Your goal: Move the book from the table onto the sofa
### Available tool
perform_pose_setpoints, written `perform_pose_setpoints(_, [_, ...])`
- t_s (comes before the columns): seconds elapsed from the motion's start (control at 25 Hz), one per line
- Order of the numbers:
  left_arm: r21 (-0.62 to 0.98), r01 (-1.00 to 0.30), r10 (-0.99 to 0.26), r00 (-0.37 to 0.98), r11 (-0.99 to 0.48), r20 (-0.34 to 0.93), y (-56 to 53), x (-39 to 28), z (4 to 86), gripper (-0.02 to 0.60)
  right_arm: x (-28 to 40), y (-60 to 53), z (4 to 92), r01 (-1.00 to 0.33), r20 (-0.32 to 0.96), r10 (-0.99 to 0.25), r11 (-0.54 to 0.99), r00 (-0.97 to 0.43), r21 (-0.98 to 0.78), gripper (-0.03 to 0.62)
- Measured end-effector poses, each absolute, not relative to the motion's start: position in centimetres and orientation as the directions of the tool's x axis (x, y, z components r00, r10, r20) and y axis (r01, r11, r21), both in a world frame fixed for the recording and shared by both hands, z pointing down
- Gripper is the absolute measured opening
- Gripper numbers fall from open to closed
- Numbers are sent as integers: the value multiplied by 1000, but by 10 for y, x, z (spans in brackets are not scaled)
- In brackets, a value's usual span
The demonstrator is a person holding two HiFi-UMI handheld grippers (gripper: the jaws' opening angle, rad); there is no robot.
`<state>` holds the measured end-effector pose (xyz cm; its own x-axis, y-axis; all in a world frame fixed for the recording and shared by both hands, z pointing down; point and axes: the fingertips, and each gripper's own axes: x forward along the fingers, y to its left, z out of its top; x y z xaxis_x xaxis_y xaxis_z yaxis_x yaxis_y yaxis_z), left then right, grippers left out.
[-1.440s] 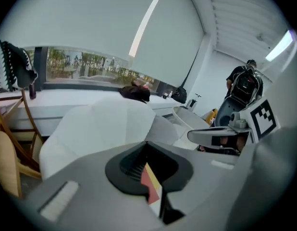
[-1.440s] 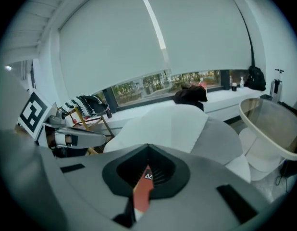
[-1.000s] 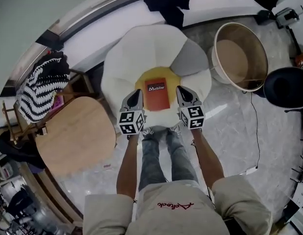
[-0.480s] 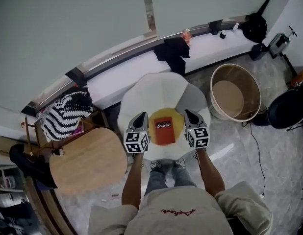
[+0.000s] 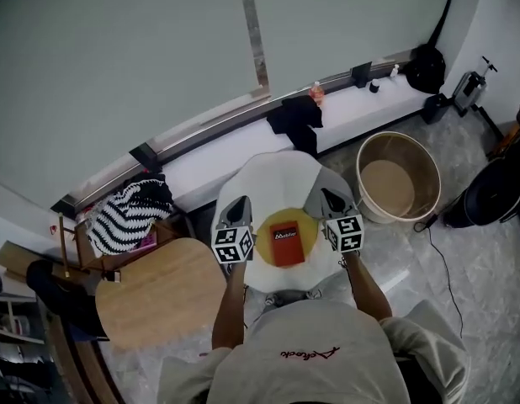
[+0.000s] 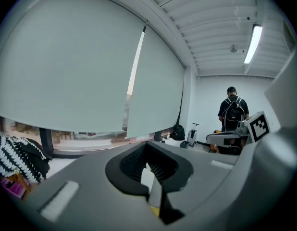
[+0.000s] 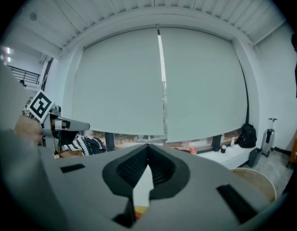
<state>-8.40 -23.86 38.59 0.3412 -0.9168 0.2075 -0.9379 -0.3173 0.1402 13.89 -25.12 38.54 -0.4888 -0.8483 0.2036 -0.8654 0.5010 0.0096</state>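
Red-orange book point(image 5: 286, 244), white-lettered, lies flat on the sofa point(image 5: 273, 179); left gripper point(image 5: 241, 201) and right gripper point(image 5: 326, 194) jaws clenched, empty.

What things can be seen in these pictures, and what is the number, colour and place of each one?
book: one, red, on the sofa's yellow centre
sofa: one, white with a grey petal, before the person
table: one, light wood, left of the sofa
tub: one, beige, right of the sofa
striped cloth: one, black and white, beyond the table
dark cloth: one, black, on the ledge
left gripper: one, grey, shut, empty
right gripper: one, grey, shut, empty
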Motion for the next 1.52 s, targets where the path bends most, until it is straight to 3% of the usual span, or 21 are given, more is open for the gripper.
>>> perform_pose_setpoints(0.8, [70, -945, -936, 327, -321, 131, -231, -99, 335, 9, 147, -247, 314, -887, 64, -889, 457, -453, 71, 9])
perform_pose_setpoints(1.52, [67, -943, -935, 333, -327, 125, -234, -98, 329, 9, 128, -248, 308, -874, 67, -879, 477, -472, 91, 8])
